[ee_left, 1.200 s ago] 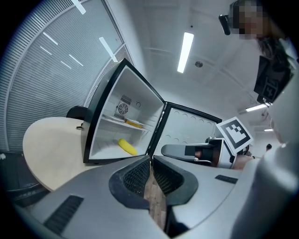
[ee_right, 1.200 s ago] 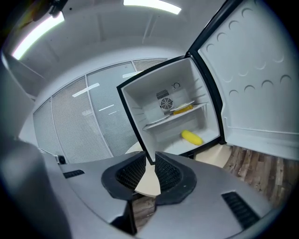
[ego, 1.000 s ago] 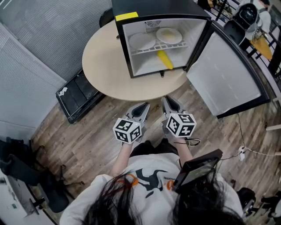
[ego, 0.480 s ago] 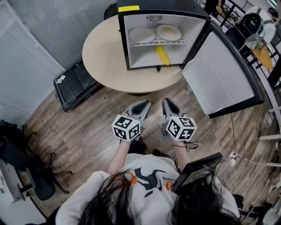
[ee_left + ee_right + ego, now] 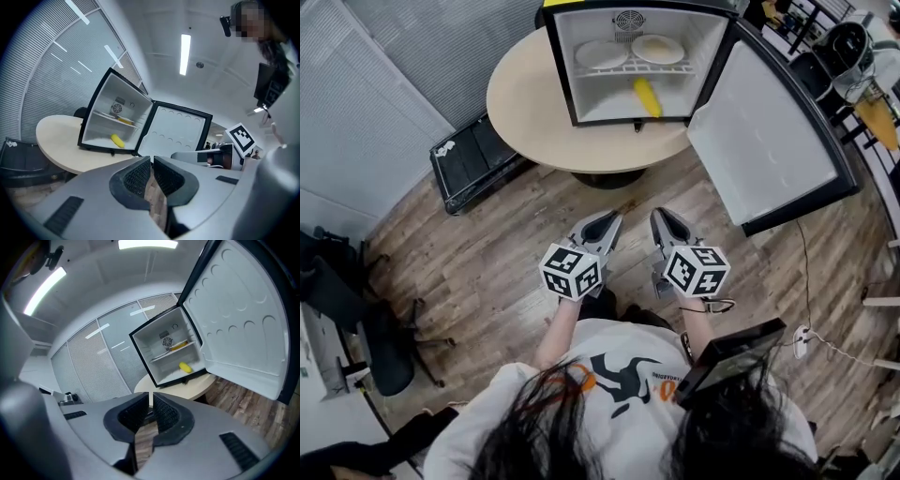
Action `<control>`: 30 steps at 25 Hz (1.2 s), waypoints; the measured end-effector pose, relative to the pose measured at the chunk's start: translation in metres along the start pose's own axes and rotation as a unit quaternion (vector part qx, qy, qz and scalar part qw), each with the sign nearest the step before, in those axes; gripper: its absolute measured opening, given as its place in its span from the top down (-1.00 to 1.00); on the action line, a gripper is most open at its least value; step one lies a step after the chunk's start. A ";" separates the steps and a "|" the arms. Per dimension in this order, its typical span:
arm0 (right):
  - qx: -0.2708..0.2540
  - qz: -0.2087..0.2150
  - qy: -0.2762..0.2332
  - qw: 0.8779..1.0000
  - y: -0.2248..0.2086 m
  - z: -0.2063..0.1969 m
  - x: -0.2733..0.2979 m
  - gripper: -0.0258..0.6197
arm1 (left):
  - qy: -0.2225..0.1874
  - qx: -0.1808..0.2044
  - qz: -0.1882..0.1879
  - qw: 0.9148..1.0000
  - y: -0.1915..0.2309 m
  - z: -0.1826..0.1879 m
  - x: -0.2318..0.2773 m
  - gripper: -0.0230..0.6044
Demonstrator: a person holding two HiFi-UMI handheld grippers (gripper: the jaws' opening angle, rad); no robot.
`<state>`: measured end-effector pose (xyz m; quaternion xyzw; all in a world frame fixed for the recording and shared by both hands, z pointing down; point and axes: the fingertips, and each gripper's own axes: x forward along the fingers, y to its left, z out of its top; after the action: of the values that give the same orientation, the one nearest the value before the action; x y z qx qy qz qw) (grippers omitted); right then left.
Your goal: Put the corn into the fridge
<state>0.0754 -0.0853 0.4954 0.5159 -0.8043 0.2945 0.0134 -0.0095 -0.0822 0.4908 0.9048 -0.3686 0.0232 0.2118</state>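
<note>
Bare floor (image 5: 487, 244) separates table (image 5: 525, 103) edge from left gripper (image 5: 607, 221), right gripper (image 5: 664, 220), jaws together.

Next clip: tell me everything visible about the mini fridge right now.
The mini fridge is a small black box with a white interior, standing upright on the round beige table. Its door, white inside with a black edge, is swung wide open to the right. A wire shelf splits the inside: two plates lie on it, a yellow corn cob on the floor below. A round fan grille sits high on the back wall.
</note>
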 end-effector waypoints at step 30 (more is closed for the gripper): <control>-0.110 0.102 -0.027 0.988 0.026 0.010 -0.063 0.83 | -0.023 0.051 -0.023 0.998 -0.080 -0.013 -0.009 0.83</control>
<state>0.0858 -0.0308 0.4542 0.4342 -0.8804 0.1897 0.0179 0.0403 -0.0198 0.4718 0.9232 -0.3505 0.0159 0.1570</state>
